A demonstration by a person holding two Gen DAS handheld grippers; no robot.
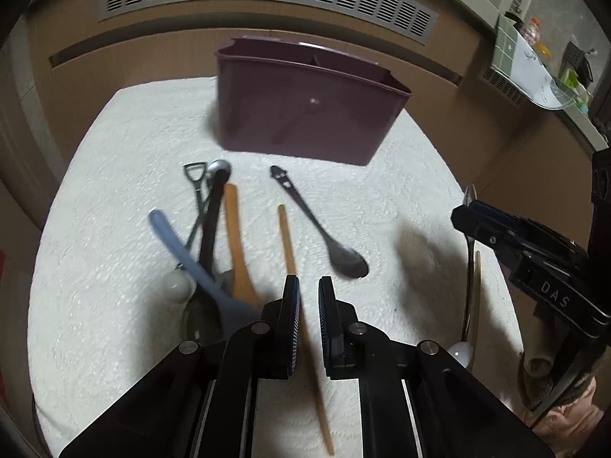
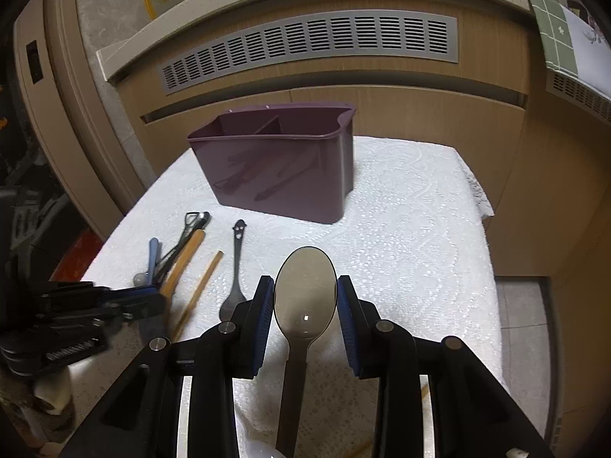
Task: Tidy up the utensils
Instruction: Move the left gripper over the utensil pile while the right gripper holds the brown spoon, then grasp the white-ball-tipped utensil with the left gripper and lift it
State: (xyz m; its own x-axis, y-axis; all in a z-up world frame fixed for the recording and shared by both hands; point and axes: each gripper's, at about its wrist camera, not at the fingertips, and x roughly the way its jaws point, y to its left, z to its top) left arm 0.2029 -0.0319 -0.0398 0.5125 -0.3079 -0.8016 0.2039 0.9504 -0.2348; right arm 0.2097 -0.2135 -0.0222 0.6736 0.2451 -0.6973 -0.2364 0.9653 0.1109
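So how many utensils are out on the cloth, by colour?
Wooden: 3 (wooden spoon, chopstick, second chopstick)
Dark or metal: 4 (cutout-handled spoon, grey spoon, shovel-handled utensil, black-handled spoon)
Blue: 1 (blue utensil)
White: 2 (white piece, second white piece)
Total: 10 visible

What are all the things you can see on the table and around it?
Utensil caddy: one, dark purple, divided inside, back of the table.
Tablecloth: one, white, textured, covers the table.
Dark spoon with cut-out handle: one, black, lies alone in front of the caddy.
Wooden chopstick: one, light brown, under the left tool.
Wooden spoon: one, tan, in the pile at left.
Blue utensil: one, pale blue, in the same pile.
Black and metal utensils: several, exact count unclear, same pile.
Large spoon: one, grey, between the right tool's fingers.
Vent grille: one, grey, on the cabinet behind.
Left tool: black, narrowly open above the chopstick.
Right tool: black with blue pads, closed on the large spoon.
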